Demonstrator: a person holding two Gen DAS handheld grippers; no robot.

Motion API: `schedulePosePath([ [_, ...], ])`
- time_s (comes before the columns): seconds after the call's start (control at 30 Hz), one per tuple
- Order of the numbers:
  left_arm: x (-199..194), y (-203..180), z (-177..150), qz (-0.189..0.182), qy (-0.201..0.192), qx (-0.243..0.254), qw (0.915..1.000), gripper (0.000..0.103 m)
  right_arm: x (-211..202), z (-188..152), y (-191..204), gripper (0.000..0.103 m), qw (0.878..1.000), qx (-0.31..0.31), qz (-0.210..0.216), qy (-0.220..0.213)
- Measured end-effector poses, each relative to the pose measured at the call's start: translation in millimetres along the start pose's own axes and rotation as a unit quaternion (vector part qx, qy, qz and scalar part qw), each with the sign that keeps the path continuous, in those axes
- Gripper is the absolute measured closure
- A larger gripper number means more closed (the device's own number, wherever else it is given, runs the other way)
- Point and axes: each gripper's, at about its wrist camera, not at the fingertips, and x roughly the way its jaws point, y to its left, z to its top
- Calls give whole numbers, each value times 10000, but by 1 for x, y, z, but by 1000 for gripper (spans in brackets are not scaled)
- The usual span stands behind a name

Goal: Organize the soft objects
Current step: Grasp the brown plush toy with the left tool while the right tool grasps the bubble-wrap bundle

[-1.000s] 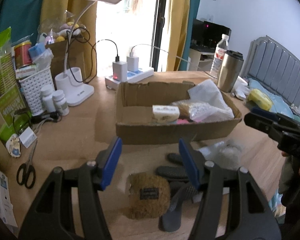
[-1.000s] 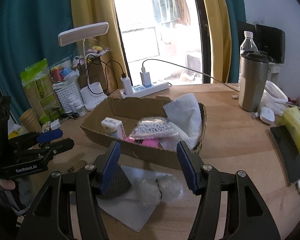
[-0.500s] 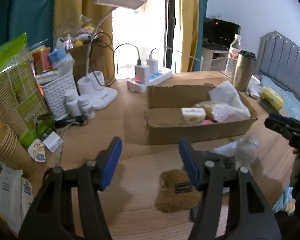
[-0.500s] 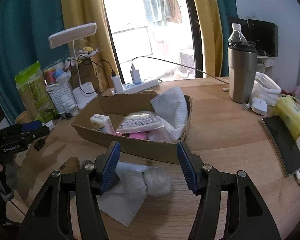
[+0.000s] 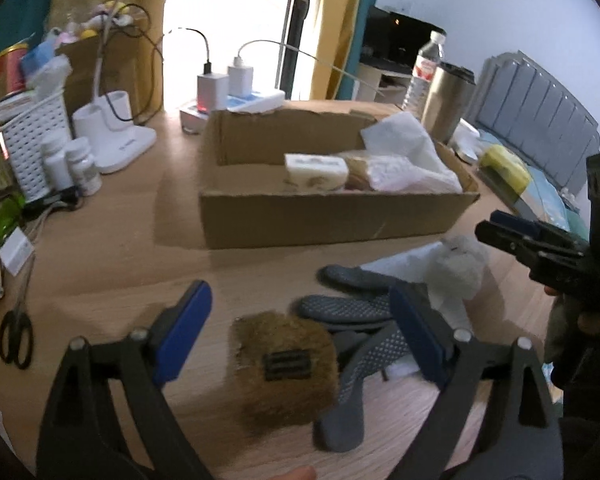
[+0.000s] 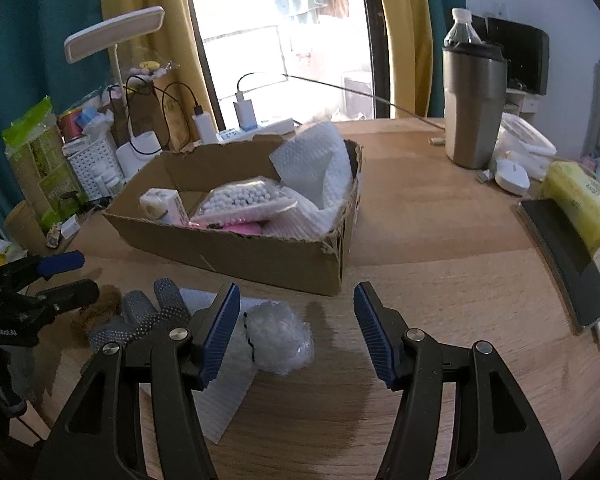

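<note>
Both pairs of fingers stood wide apart and held nothing: my left gripper [image 5: 300, 332] hung over the brown fuzzy pouch [image 5: 286, 368], my right gripper [image 6: 296, 328] over the clear crumpled plastic bag [image 6: 280, 336].

Taking the cardboard box [image 6: 260, 256] as the landmark, the soft things still outside it lay on the desk [image 6: 440, 272] just in front of its near wall. The brown fuzzy pouch, with a dark label on top, sat farthest toward my left. Beside it, nearer the box, lay the grey dotted gloves [image 5: 344, 308], partly overlapping each other and touching the pouch's edge. The clear crumpled plastic bag rested on a white sheet [image 6: 220, 392] spread in front of the box, next to the gloves.

Inside the box I saw a white foam sheet [image 6: 320, 168] propped against the far right corner, a bag of white beads [image 6: 240, 200] lying over something pink, and a small white packet [image 6: 160, 206] toward the left end.

Behind the box stood a power strip [image 6: 256, 128] with chargers plugged in and a white desk lamp [image 6: 114, 34]. Well to the right of the box stood a steel tumbler [image 6: 474, 108] with a water bottle [image 6: 462, 28] behind it, and a phone [image 6: 568, 256] lay near the desk's right edge. To the left of the box, scissors [image 5: 16, 332] lay near the desk's edge.
</note>
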Motion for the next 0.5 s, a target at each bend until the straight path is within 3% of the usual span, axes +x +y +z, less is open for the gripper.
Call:
schedulePosePath([
  [0.3, 18, 5, -7, 61, 342, -217, 9992, 11, 17, -7, 14, 29, 9985, -134, 447, 274],
  [0.5, 23, 15, -14, 235, 537, -400, 9975, 11, 28, -10, 24, 28, 9974, -344, 467, 437],
])
